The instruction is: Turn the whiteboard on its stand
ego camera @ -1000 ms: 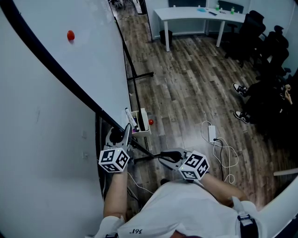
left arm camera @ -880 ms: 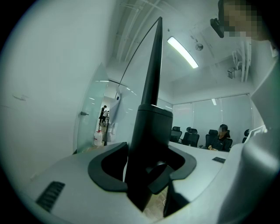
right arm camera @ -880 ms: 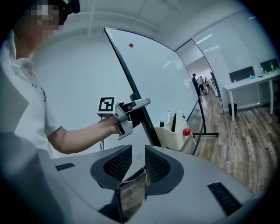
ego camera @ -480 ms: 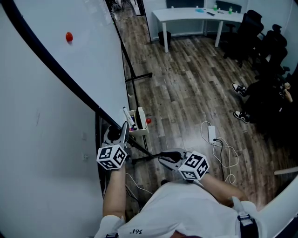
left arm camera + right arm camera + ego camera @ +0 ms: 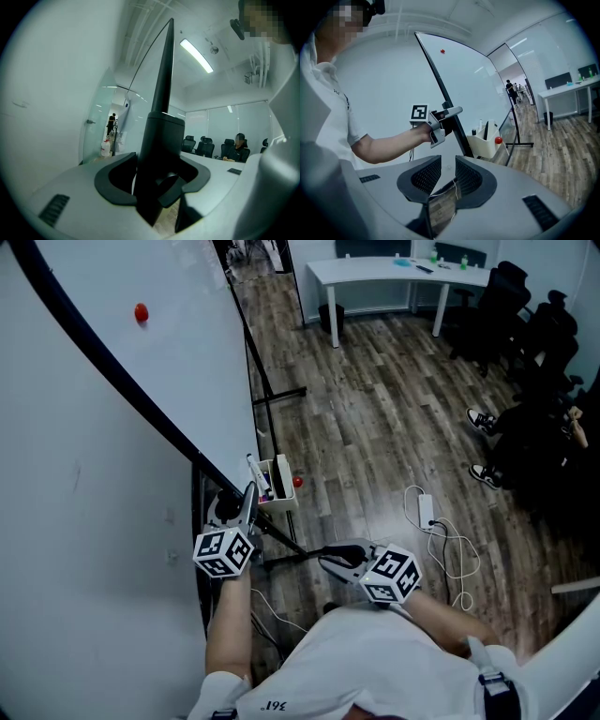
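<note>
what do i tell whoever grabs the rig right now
Left gripper: shut on the black frame of the whiteboard, low on its edge near the pen tray.
Right gripper: open, empty, held off the board over the floor.
The whiteboard is on its stand, with a red magnet on its face.
Done: grip taken on the edge.
Left: swing the board round on the stand, then let go.

The whiteboard [image 5: 187, 348] is smooth and glossy, its frame [image 5: 160, 140] matt black; the floor [image 5: 375, 427] is grained wood planks.
</note>
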